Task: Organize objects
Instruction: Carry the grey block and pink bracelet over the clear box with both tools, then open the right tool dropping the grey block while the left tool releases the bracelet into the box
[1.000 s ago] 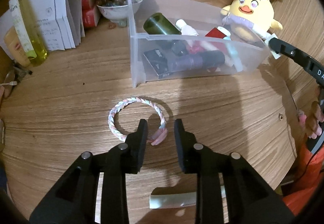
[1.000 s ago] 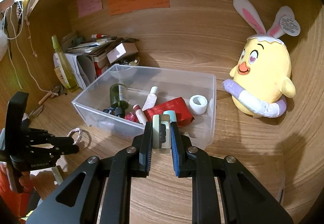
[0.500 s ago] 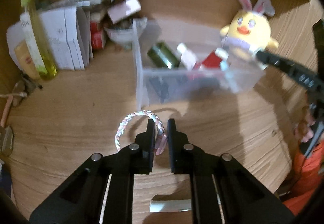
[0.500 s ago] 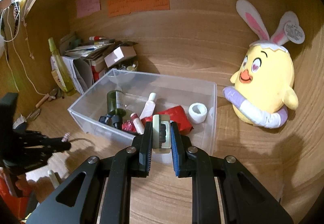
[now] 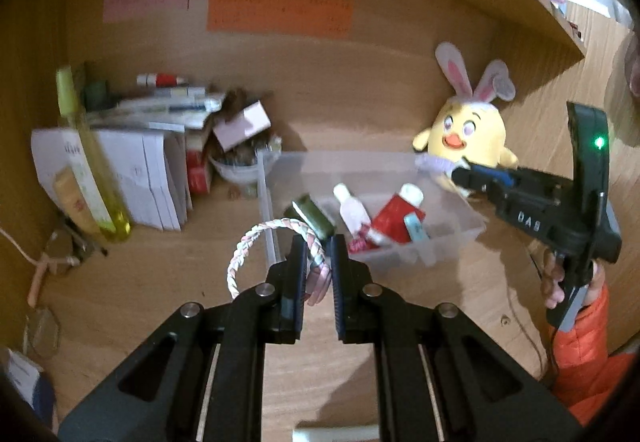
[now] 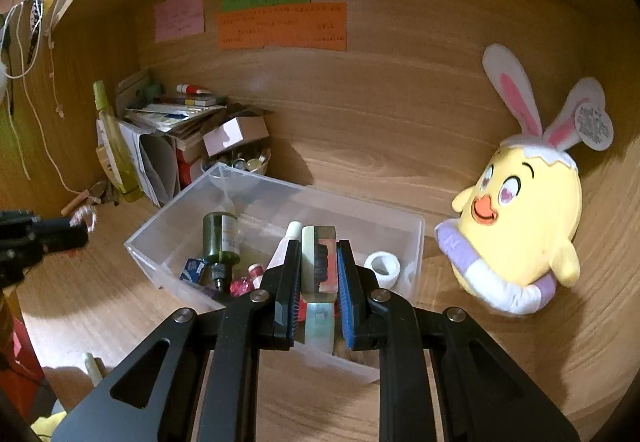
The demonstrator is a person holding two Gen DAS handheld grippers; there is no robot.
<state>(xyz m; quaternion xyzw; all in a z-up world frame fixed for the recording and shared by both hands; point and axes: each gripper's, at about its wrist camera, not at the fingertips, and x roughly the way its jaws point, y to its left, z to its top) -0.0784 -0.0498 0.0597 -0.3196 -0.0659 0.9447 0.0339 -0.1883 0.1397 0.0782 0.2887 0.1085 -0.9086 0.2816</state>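
Your left gripper [image 5: 316,266] pinches the braided bracelet [image 5: 256,238], its loop at ten o'clock; your right gripper [image 6: 319,274] clamps a small green-edged block [image 6: 318,262] above the clear bin [image 6: 416,230].

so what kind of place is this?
Looks like a home desk nook: wooden desk with sticky notes on the back panel, a stack of papers in the corner and a plush chick.

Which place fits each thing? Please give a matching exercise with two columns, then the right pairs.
Things:
1. braided ring
2. dark green bottle
3. plush chick
4. yellow spray bottle

Places:
A. lying inside the clear bin
B. beside the paper stack
C. between the left gripper's fingers
D. right of the bin, by the wall

Pairs: 1-C, 2-A, 3-D, 4-B
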